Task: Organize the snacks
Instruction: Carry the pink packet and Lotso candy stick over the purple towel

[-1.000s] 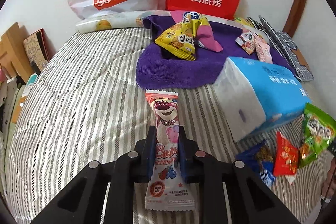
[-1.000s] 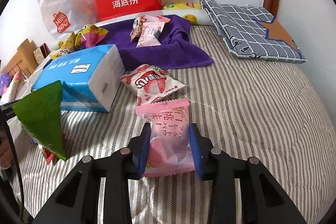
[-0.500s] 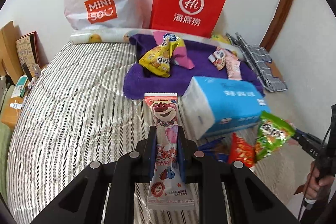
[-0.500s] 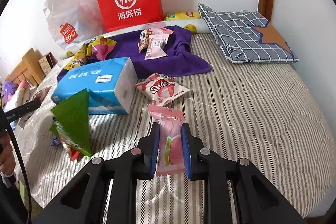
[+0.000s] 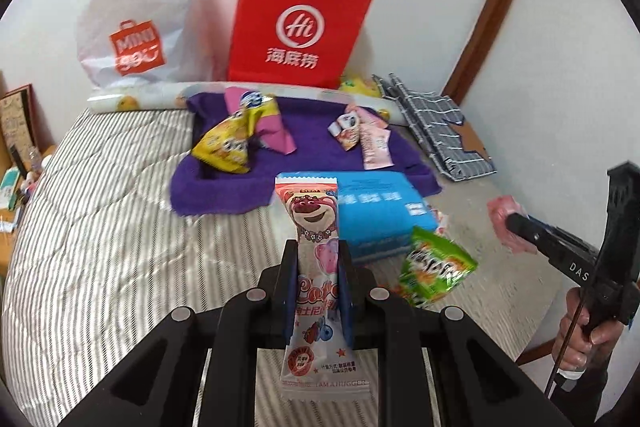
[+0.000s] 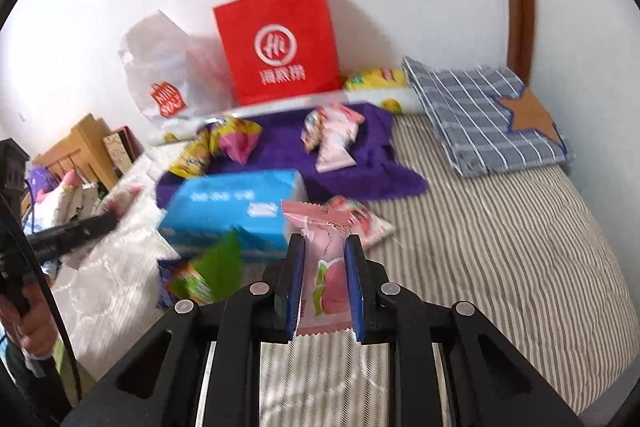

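Observation:
My left gripper (image 5: 318, 251) is shut on a long white and pink bear snack packet (image 5: 314, 223), held above the striped bed. My right gripper (image 6: 324, 247) is shut on a pink peach candy packet (image 6: 326, 267), also lifted off the bed. The right gripper (image 5: 516, 223) shows in the left wrist view at the right with its pink packet (image 5: 502, 215). A purple towel (image 5: 312, 143) lies at the back with yellow and pink snack bags (image 5: 232, 143) and small pink packets (image 5: 362, 135) on it. A green snack bag (image 5: 436, 267) lies by the blue tissue pack (image 5: 380, 215).
A red paper bag (image 5: 300, 27) and a white plastic bag (image 5: 136, 31) lean on the back wall. A folded checked cloth (image 6: 488, 115) lies at the back right. A red and white snack packet (image 6: 368, 223) lies beside the tissue pack. A person's hand (image 5: 580, 327) grips the right handle.
Both grippers have risen off the bed with their packets. The right jaws closed from loosely around the pink packet to pressing on it, turning it edge-on. The view now takes in more wall.

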The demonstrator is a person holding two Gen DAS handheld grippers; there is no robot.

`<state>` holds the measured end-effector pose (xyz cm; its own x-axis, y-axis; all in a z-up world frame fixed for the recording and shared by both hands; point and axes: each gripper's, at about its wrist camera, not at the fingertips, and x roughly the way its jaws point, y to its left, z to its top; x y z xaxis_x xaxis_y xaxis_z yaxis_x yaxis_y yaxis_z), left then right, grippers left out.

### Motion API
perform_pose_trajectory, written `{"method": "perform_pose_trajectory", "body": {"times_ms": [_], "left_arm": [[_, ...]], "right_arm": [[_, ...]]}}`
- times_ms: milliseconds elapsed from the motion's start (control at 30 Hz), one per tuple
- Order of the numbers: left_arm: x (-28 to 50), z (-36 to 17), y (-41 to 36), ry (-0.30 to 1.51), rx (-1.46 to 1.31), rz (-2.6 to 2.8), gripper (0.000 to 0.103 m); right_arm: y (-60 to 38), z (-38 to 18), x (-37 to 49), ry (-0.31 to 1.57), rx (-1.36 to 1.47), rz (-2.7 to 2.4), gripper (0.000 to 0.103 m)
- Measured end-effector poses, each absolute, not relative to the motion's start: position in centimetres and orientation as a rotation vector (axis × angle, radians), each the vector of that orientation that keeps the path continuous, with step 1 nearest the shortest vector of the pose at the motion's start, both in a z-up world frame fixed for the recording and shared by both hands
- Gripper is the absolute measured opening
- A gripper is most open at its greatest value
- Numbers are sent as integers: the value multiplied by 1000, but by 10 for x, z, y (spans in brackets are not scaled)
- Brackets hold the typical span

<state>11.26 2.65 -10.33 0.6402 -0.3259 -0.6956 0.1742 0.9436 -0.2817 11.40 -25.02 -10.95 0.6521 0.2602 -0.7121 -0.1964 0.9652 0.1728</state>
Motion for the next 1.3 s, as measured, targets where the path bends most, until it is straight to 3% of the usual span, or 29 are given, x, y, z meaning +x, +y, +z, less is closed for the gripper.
{"method": "perform_pose_trajectory", "body": {"times_ms": [533, 1100, 1300], "left_arm": [[172, -78, 5, 771, -197, -294, 17], [246, -79, 19, 725, -145, -199, 17], [267, -102, 39, 733, -184, -176, 17]], "right_arm": [[-208, -74, 190, 724, 74, 350, 21], [-201, -86, 280, 736, 80, 314, 21], [-199, -117, 306, 758, 76, 339, 21]]}}
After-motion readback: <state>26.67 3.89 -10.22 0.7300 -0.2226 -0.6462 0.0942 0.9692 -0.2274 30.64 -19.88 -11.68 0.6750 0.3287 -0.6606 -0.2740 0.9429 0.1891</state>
